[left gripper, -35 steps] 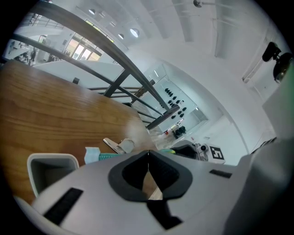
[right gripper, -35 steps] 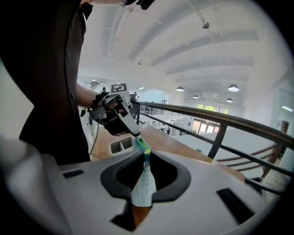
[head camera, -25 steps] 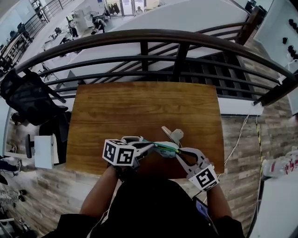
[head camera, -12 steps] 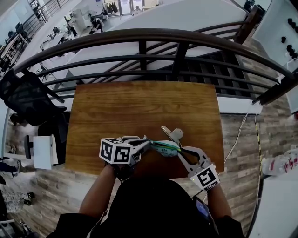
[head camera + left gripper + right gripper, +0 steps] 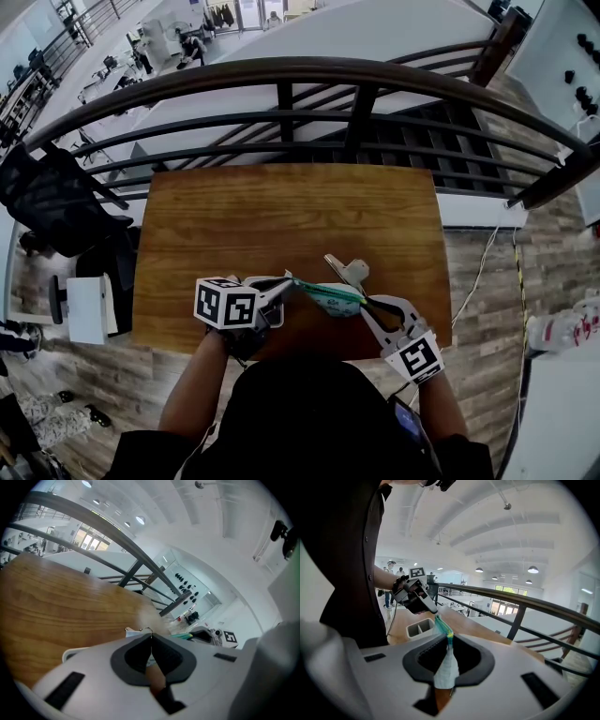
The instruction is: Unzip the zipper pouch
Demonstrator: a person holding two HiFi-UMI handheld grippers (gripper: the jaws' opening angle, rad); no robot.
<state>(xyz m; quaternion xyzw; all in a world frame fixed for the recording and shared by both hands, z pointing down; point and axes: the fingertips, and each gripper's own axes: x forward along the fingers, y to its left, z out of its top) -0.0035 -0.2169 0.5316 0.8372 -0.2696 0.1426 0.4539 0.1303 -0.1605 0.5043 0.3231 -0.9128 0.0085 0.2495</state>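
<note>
Over the near edge of the wooden tabletop, close in front of the body, holds the zipper pouch stretched between the two grippers. Clamps the right gripper on one end, fingers closed on the white mesh fabric that fills the gap between the dark pads in the right gripper view. Pinches with the left gripper at the other end, fingers pressed fully together on the zipper pull, with only a thin metal loop showing above the tips. Keeps the green zipper band taut from one gripper to the other. Cannot tell how far the zipper is open. Faces a dark curved railing beyond the tabletop's far edge.
</note>
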